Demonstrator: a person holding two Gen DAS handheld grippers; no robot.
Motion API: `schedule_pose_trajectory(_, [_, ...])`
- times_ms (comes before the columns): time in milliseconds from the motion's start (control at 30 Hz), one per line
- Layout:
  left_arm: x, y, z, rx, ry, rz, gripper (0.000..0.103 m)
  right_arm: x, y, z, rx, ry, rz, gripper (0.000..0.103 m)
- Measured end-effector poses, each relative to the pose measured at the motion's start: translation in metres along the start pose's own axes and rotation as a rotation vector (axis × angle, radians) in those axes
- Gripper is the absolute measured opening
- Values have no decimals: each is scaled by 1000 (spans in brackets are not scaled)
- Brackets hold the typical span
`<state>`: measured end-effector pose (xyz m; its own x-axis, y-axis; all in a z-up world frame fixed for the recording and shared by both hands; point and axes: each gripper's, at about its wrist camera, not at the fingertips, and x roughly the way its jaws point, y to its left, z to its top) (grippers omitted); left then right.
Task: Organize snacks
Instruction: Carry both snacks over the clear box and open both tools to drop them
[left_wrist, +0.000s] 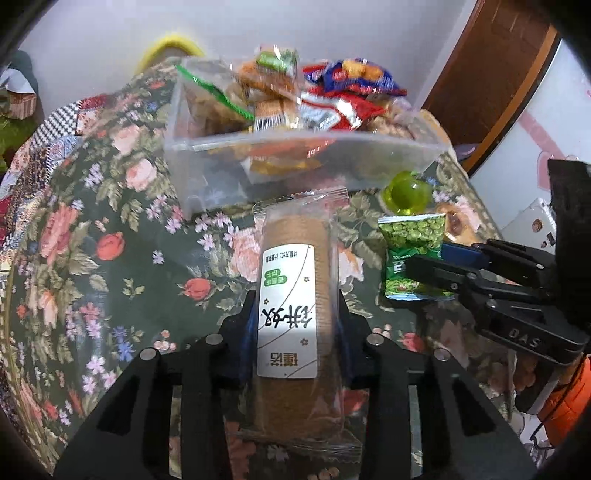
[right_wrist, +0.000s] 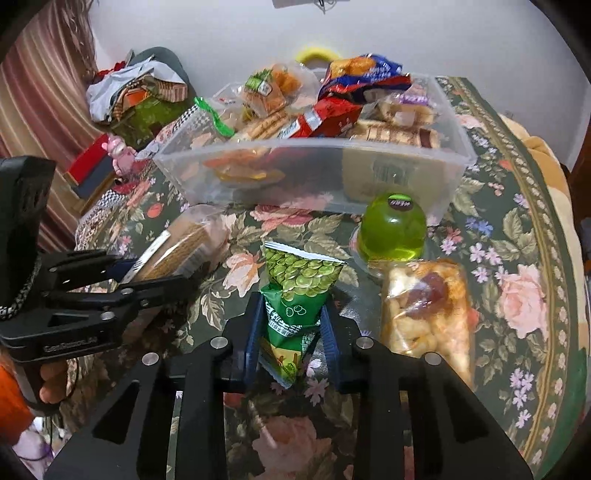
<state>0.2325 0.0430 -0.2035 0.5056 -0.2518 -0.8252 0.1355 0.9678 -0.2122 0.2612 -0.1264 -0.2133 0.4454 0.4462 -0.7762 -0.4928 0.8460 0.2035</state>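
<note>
My left gripper (left_wrist: 295, 317) is shut on a long clear pack of brown biscuits (left_wrist: 295, 258) with a white label, pointing at the clear plastic bin (left_wrist: 295, 151) full of snack packs. It also shows in the right wrist view (right_wrist: 177, 243). My right gripper (right_wrist: 291, 321) is shut on a green pea packet (right_wrist: 295, 288), which shows in the left wrist view (left_wrist: 410, 254) too. A green jelly cup (right_wrist: 395, 229) and a clear bag of puffed snacks (right_wrist: 424, 310) lie on the table to its right, in front of the bin (right_wrist: 369, 162).
The round table wears a dark floral cloth (right_wrist: 517, 258). Clutter of bags and boxes (right_wrist: 136, 96) lies beyond the table's left side. A wooden door (left_wrist: 480, 74) stands at the back right.
</note>
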Motion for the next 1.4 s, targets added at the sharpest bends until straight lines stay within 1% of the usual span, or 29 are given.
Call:
schedule_pose_trajectory(233, [-40,1,15,-4,-93,-6,37,-21,1,7,0,-59,7,27])
schedule_pose_trajectory(433, [-54,-1,41,-13,-155,15,37,-32,5,26,-10,-123,8,27])
schedule_pose_trajectory(533, [-56,4,57,-33,-187,20,37,-36,5,37,-15,-155,4,27])
schedule_pose_trajectory(867, [-43,25,106,-95,-222,51,37,-33,6,74,-33,-217,-5,27])
schedule_pose_trajectory(1033, [-29,35,127,-116,-224,65,37,-20,4,92,-37,-208,5,27])
schedule_pose_trajectory(1200, [-14,44,140,-142,-216,74,37,-4,1,104,-29,-185,12,27])
schedule_pose_trajectory(1400, [6,51,151,-179,-215,118,37,16,-3,116,-18,-148,32,27])
